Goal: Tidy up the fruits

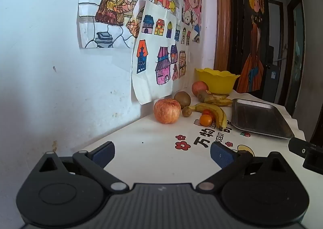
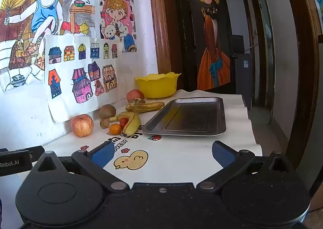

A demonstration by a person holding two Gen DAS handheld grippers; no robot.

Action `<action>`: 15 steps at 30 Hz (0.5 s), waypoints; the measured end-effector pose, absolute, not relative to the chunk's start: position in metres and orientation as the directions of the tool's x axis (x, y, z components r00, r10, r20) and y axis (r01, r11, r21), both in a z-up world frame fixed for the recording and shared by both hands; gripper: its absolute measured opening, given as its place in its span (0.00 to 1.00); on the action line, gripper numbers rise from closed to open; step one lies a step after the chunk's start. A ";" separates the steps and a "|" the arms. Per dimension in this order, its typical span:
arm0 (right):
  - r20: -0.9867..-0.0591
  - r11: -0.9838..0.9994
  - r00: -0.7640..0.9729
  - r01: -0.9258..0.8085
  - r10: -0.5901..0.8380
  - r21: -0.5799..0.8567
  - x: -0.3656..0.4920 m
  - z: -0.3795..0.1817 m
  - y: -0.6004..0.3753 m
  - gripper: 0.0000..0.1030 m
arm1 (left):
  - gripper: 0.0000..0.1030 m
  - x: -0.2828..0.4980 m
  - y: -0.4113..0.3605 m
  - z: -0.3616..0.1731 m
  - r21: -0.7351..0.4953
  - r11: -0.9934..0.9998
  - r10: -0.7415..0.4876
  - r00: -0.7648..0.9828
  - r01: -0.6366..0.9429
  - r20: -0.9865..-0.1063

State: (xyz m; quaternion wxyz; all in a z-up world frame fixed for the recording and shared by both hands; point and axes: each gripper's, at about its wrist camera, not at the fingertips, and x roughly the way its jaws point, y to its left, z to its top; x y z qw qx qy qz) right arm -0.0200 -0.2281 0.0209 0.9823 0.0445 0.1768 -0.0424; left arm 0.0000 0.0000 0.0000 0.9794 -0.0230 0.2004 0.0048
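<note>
Left wrist: fruits [image 1: 193, 108] well beyond spread, empty fingers [image 1: 105, 153].

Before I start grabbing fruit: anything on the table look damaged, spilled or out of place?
Nothing spilled. The far yellow banana is heavily browned, likely overripe. The white printed tablecloth ripples at its right edge. The rectangular metal tray and the scalloped yellow plastic bowl hold no fruit.

Left gripper [image 1: 162, 153] and right gripper [image 2: 162, 153] are held side by side, tilted slightly downward, jaws spread wide, nothing gripped.
</note>
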 end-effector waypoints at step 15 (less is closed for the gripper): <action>-0.356 0.992 0.932 0.099 -0.065 0.077 -0.019 0.022 -0.230 0.99 | 1.00 -0.002 -0.001 -0.002 -0.036 0.999 0.009 0.918 -0.026 -0.397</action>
